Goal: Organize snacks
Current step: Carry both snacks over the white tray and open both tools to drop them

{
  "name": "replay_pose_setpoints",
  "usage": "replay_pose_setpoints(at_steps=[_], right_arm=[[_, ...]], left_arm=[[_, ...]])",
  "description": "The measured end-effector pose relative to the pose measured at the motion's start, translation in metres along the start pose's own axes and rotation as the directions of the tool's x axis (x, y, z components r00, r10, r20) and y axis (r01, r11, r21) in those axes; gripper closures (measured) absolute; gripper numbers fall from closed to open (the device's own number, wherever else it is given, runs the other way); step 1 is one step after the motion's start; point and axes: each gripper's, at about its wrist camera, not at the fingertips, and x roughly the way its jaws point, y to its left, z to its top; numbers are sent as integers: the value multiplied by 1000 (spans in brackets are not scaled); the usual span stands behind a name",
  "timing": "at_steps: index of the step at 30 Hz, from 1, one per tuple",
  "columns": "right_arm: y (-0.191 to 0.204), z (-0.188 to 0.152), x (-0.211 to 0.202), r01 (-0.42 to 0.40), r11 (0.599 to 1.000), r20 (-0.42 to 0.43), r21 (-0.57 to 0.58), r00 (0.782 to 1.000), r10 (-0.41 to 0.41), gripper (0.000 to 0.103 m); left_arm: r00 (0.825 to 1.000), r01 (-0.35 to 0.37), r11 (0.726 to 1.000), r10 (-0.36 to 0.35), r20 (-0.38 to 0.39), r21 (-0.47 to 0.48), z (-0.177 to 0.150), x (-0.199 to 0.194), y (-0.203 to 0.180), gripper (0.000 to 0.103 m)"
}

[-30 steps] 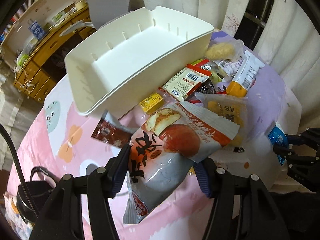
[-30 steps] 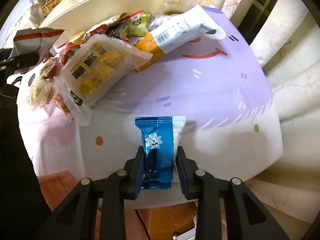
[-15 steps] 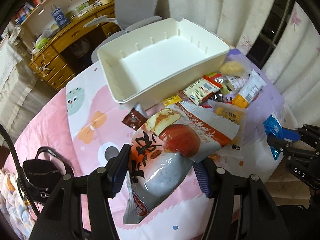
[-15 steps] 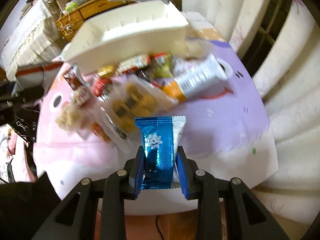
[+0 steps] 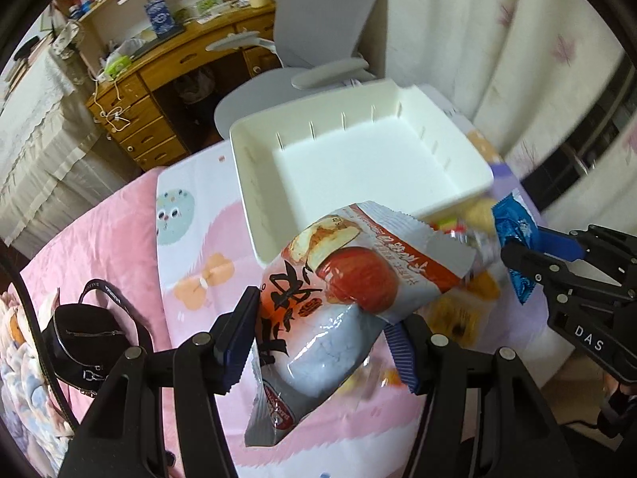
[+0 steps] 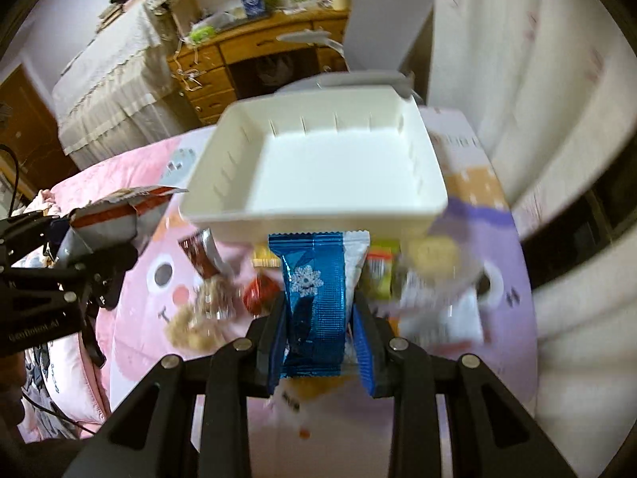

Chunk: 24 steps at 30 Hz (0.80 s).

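My left gripper (image 5: 322,338) is shut on a big grey snack bag with a red apple picture (image 5: 338,302), held above the table just in front of the white bin (image 5: 358,159). My right gripper (image 6: 320,318) is shut on a blue foil packet with a snowflake (image 6: 314,298), held upright in front of the same white bin (image 6: 318,167). The bin looks empty. The right gripper with its blue packet (image 5: 517,239) shows at the right of the left wrist view. The left gripper with its bag (image 6: 115,215) shows at the left of the right wrist view.
Several loose snack packets (image 6: 430,263) lie on the pink and purple cloth (image 5: 191,239) in front of the bin. A grey office chair (image 5: 318,40) and a wooden desk (image 5: 159,79) stand behind the table. A black bag (image 5: 83,338) lies at the left. Curtains hang at the right.
Both grippers have risen and moved toward the white bin with their packets still held. The bin now fills the middle of both views.
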Motion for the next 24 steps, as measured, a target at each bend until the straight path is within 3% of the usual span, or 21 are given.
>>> replay_pose_setpoints(at_steps=[15,21,24], right_arm=[[-66,95,32,-94,995,31,30,995,93,73],[-84,110,49,-120,990,9,70,993,119,73],[-88,112,55,-127,988,-4,83,992,128,72]], left_arm=[[999,32,980,-28,25,-194,90,46,-3,44],[999,44,969,-44,3,-241,104,59,-4,42],[1000,17,970,-22,-20,-243,107,65,-6,41]])
